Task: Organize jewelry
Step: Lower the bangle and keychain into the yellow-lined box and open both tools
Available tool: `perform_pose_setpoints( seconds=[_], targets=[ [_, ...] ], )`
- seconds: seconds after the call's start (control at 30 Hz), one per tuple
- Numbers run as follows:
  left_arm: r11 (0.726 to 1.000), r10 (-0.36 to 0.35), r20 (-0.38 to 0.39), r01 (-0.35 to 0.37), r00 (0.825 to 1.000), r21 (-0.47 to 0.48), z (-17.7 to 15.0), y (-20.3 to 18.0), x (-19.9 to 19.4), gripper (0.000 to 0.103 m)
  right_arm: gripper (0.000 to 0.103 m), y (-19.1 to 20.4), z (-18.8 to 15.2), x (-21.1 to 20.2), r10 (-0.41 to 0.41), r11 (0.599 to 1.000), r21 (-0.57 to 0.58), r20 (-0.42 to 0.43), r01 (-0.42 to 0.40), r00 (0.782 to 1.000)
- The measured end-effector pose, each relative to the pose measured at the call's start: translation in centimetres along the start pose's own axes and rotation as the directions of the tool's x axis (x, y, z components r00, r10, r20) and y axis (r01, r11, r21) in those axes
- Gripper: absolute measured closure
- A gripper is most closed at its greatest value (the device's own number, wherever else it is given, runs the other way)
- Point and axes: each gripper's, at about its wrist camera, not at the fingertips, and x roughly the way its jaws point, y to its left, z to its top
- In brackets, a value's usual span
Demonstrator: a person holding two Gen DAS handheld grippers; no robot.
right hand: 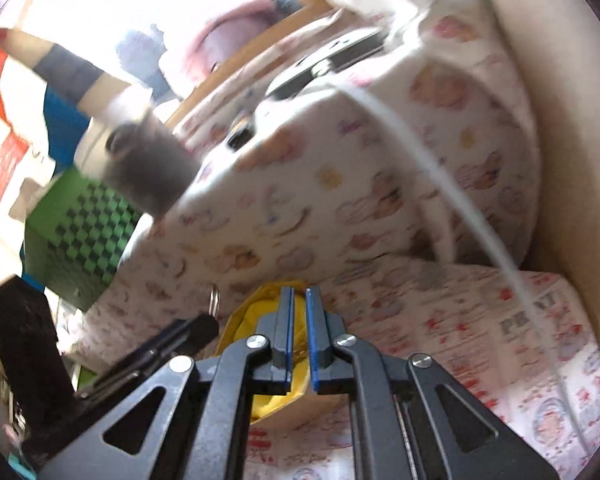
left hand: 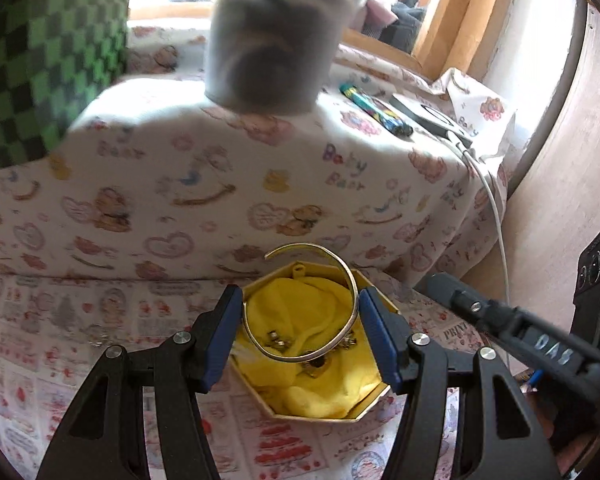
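An octagonal gold box (left hand: 374, 394), lined with yellow cloth (left hand: 300, 392), lies open on the printed cloth. Small metal jewelry pieces (left hand: 278, 340) rest on the lining. My left gripper (left hand: 300, 294) hangs over the box, its blue pads shut across a gold open bangle (left hand: 292, 358) that stands tilted above the lining. My right gripper (right hand: 299, 292) is shut with nothing visible between its pads, and it points at the same box (right hand: 230, 322). In the left wrist view the right gripper (left hand: 432, 284) comes in from the right, beside the box. The bangle (right hand: 215, 296) shows faintly in the right wrist view.
A raised surface draped in a "Baby Bear" cloth (left hand: 220, 184) sits behind the box. On it stand a grey cup (left hand: 268, 40), a colourful lighter (left hand: 374, 110) and a black device (left hand: 428, 116) with a white cable (left hand: 496, 216). A green checkered panel (left hand: 40, 60) stands left; a wall closes the right.
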Motion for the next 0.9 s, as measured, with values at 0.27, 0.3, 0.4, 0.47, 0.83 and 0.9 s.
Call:
perform_pose_setpoints(
  seconds=[0.27,0.3,0.4,0.47,0.83,0.9],
  targets=[
    [1.0,0.004,-0.067,-0.004,0.998,0.003,-0.4,-0.6,1.9,0.044,0.097,-0.7,0.4,-0.7,0.004,0.999,0.033,0.013,-0.004,1.0],
    [1.0,-0.001,-0.059,0.001,0.998,0.004,-0.4,-0.6,1.8,0.044,0.097,-0.7,0.4,-0.8,0.003,0.999,0.032,0.014,-0.004,1.0],
    [1.0,-0.006,-0.024,0.007,1.0,0.016,-0.4,-0.5,0.5,0.039,0.097,-0.5,0.3,-1.1,0.004,1.0,0.021,0.018,-0.004,1.0],
    [0.999,0.006,0.009,-0.006,1.0,0.035,-0.3,-0.7,-0.8,0.037,0.097,-0.2,0.2,-1.2,0.0,1.0,0.015,0.024,0.0,1.0],
    [0.979,0.118,0.244,-0.153,0.963,0.133,-0.2,-0.3,-9.8,0.018,0.09,2.5,-0.5,-2.5,-0.004,0.996,-0.091,0.065,0.009,0.998],
    [0.973,0.143,0.291,-0.188,0.946,0.133,-0.7,0.3,-11.2,0.011,0.087,3.4,-0.9,-2.6,-0.003,0.992,-0.126,0.07,0.012,0.998]
  ],
)
